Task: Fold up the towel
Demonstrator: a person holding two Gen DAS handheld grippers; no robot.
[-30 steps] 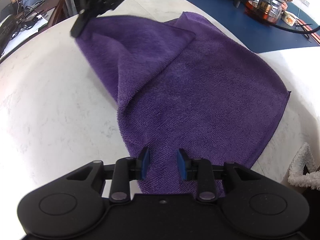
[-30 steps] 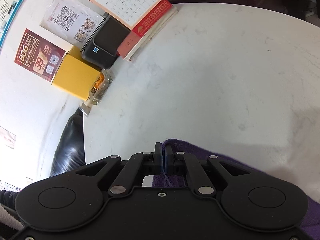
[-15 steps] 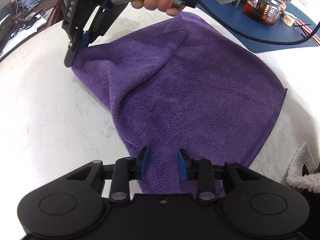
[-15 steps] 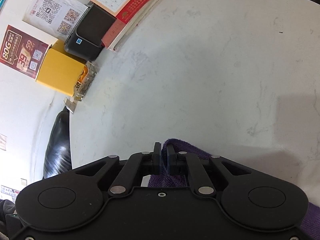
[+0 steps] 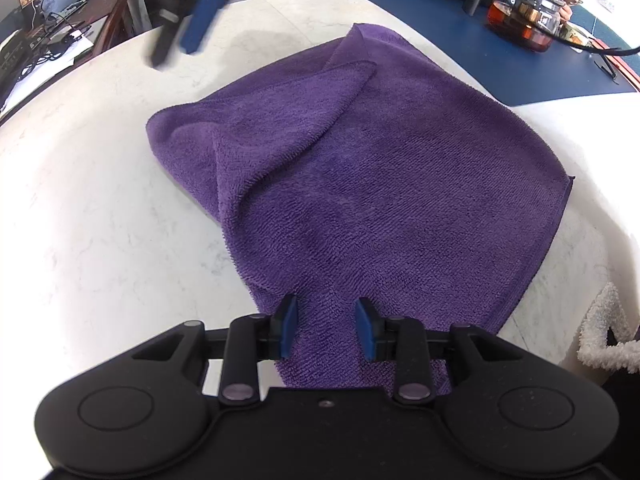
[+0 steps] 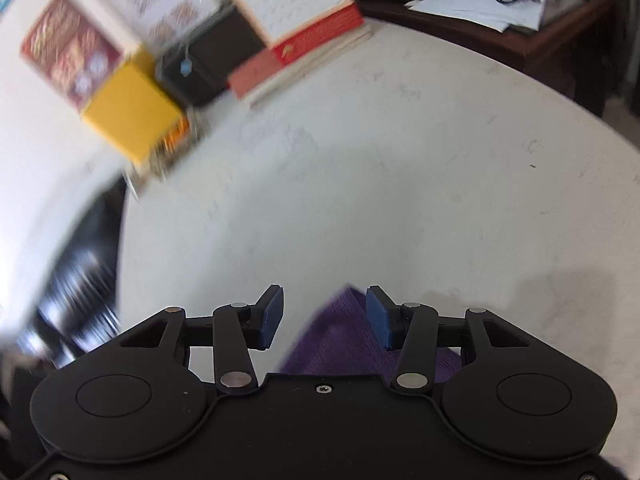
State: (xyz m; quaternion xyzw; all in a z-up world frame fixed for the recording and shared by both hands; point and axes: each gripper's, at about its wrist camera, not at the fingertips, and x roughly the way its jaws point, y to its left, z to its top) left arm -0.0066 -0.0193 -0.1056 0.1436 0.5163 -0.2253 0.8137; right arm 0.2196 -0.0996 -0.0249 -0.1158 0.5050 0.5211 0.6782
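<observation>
- Right gripper (image 6: 324, 318) opening, off purple towel (image 5: 360, 184), corner below.
- Left gripper (image 5: 327, 330) part-open astride towel's near edge; grip unclear.
- Glass teapot (image 5: 524, 16) far right, on blue mat (image 5: 500, 60).

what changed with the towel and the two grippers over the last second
The right gripper let go of the purple towel: its jaws are opening, and it has lifted clear of the corner, which now lies dropped on the white table. The left gripper stayed put, jaws still straddling the near edge.
</observation>
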